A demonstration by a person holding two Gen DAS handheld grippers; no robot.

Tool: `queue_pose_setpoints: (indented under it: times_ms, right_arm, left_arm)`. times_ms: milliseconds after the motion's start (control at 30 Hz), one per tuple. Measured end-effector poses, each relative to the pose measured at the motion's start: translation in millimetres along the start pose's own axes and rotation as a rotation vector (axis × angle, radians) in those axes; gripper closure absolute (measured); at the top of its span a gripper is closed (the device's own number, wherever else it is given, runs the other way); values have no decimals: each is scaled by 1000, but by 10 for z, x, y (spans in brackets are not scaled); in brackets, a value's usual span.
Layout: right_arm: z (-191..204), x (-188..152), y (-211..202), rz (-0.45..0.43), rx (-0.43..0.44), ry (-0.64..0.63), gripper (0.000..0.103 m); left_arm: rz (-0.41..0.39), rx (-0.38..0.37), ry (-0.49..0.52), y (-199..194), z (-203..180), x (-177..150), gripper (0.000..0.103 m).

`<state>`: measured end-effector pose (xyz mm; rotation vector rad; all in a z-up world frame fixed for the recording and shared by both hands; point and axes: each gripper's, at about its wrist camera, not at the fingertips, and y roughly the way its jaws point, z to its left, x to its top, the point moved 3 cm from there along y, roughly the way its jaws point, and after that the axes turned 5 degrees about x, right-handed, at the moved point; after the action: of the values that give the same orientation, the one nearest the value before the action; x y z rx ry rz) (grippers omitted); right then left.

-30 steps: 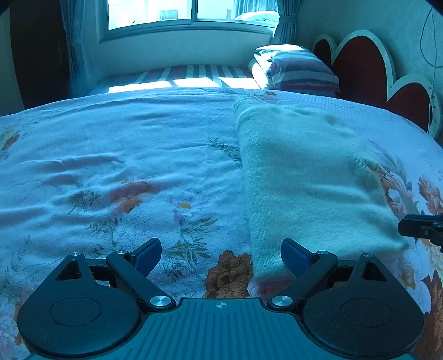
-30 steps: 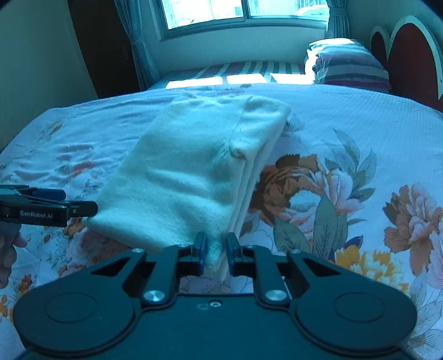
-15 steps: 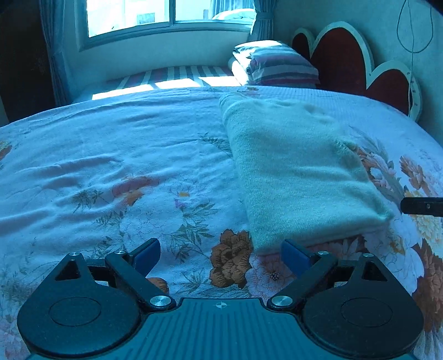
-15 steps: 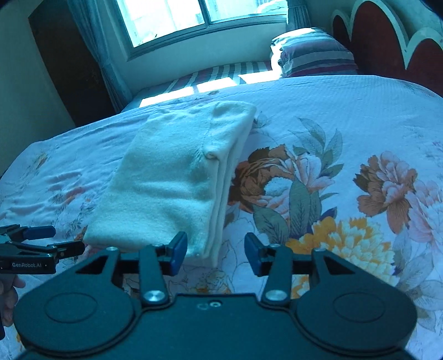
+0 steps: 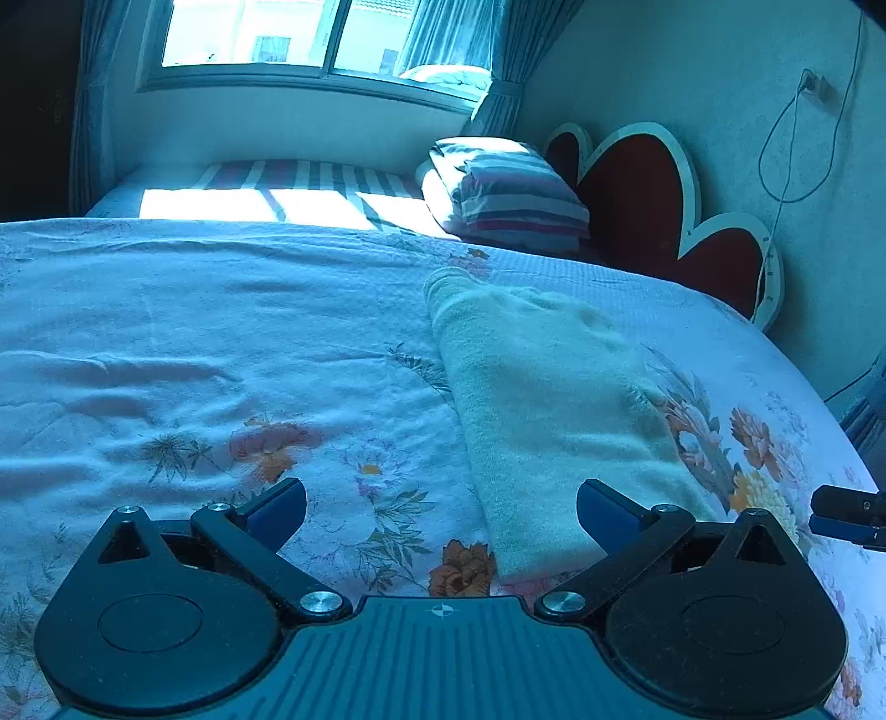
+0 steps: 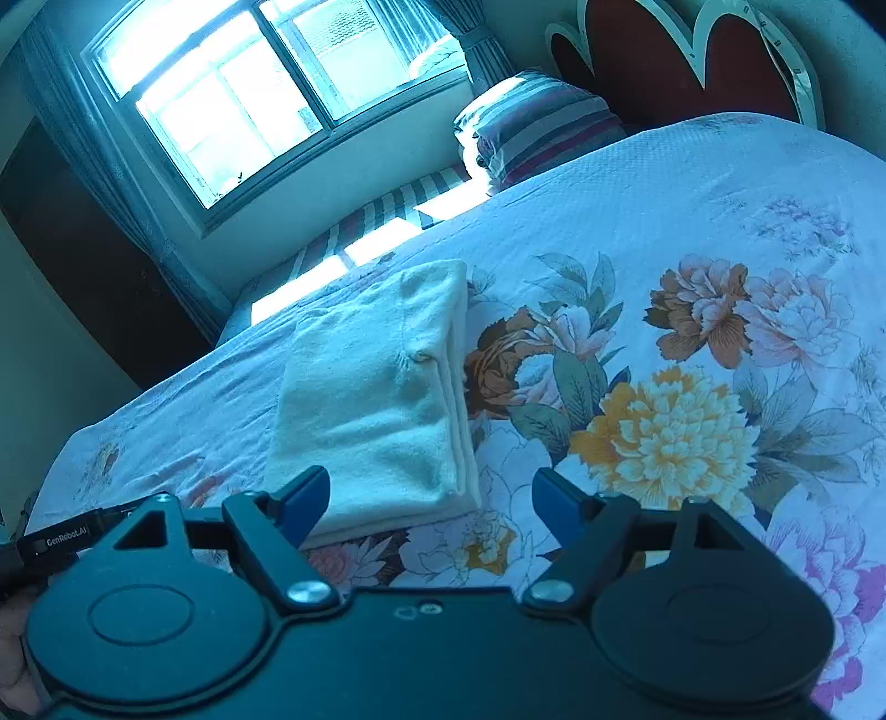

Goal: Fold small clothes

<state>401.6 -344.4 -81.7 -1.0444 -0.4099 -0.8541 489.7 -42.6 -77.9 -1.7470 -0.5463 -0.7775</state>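
A pale cream garment (image 5: 548,399) lies folded into a long rectangle on the floral bedspread (image 5: 221,343). It also shows in the right wrist view (image 6: 382,399), with stacked layers along its right edge. My left gripper (image 5: 441,507) is open and empty, held above the bed by the garment's near left corner. My right gripper (image 6: 431,498) is open and empty, held above the garment's near right corner. Neither touches the cloth. The right gripper's tip (image 5: 847,515) shows at the right edge of the left wrist view.
A striped pillow (image 5: 509,194) lies by the red petal-shaped headboard (image 5: 653,205). A striped mattress (image 5: 288,188) sits under the window (image 5: 310,44). A cable (image 5: 786,138) hangs on the right wall. The left gripper's body (image 6: 61,540) shows at the left of the right wrist view.
My right gripper let go of the garment's near edge, opened wide and pulled back and up. My left gripper stayed open and lifted away. The garment lies still.
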Motion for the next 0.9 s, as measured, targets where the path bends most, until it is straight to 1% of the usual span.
queue_pose_setpoints:
  times_ms: [133,167,200,267,333,367,433,500,567,600,667,733,800,900]
  right_arm:
    - [32,-24,-9,-1,-15,-3,22]
    - [24,-8,9,1,-20,-7,21]
    - [7,14,27,3,-21,-4,17]
    - [-57,71,61,-3,-9,20,13]
    - [-134,144,117,-7,17,44,13]
    - [-174,185,156,-9,24,52,13]
    - [-259,274,251,-7,30,63,13]
    - [-346,366,370,3,92,91,16]
    - [-415,452,515,18,127,112,17]
    - [-440,487,590,29,145,115,20]
    - [-489,564,790,59,177,114,23]
    - [-518,625,970,79,204,105,25]
    - [-555,680,1163,94,230,98,26]
    - [-640,743,1426,127,271,121,29]
  left_arm:
    - [14,-29,-21,78,34,-24,0]
    - [20,-46,-29,99,42,-27,0]
    - [26,-68,-41,124,50,-29,0]
    - [26,-95,-62,170,69,-19,1]
    - [22,-121,-86,220,89,2,2]
    - [24,-134,-105,262,106,16,9]
    - [46,-159,-144,392,139,43,15]
    - [68,-178,-180,547,165,65,15]
    - [97,-208,-222,734,181,80,16]
    - [110,-227,-245,837,190,85,16]
    - [135,-270,-285,1027,203,97,18]
    - [162,-306,-319,1228,212,115,20]
    - [162,-336,-346,1374,224,164,20]
    - [173,-380,-371,1532,227,263,20]
